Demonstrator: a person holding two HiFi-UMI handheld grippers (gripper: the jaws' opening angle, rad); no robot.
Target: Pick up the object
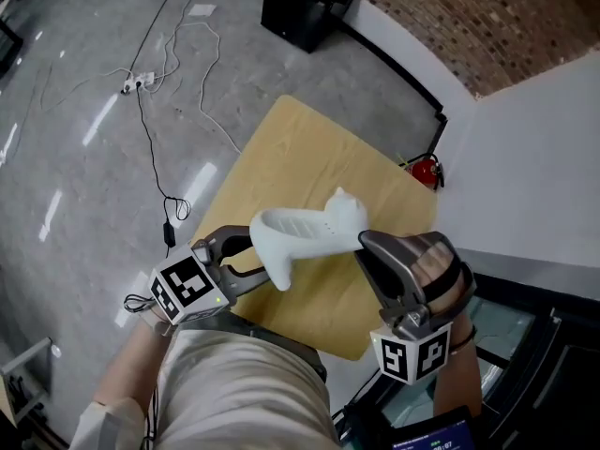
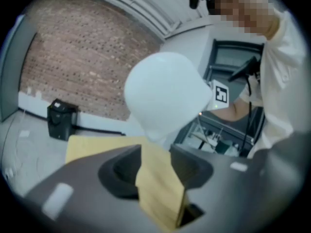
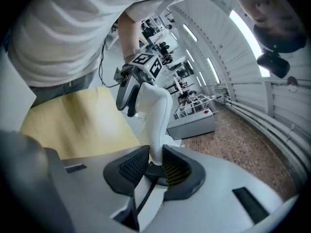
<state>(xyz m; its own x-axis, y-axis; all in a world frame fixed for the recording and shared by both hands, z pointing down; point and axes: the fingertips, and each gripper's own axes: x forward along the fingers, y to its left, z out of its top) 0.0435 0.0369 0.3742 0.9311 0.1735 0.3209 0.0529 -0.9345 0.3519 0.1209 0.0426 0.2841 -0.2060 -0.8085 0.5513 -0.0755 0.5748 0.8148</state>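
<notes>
A white moulded object (image 1: 305, 231) with a hollow, shoe-like body and a thin stem is held in the air above the wooden table (image 1: 300, 148). My right gripper (image 1: 367, 242) is shut on its thin stem (image 3: 154, 152), which sits between the ribbed pads. My left gripper (image 1: 264, 262) grips the other end at the very fingertips. In the left gripper view the object's rounded body (image 2: 165, 93) bulges just past the jaw tips, and the table (image 2: 158, 188) shows through the narrow gap between them. The right gripper view shows the left gripper (image 3: 127, 92) against the object's far end (image 3: 154, 106).
The small table stands on a grey floor with loose cables and a power strip (image 1: 136, 82). A black box (image 1: 305, 3) sits by the brick wall. A red item (image 1: 425, 170) lies off the table's right corner. A screen and glass surface (image 1: 506, 345) are at the right.
</notes>
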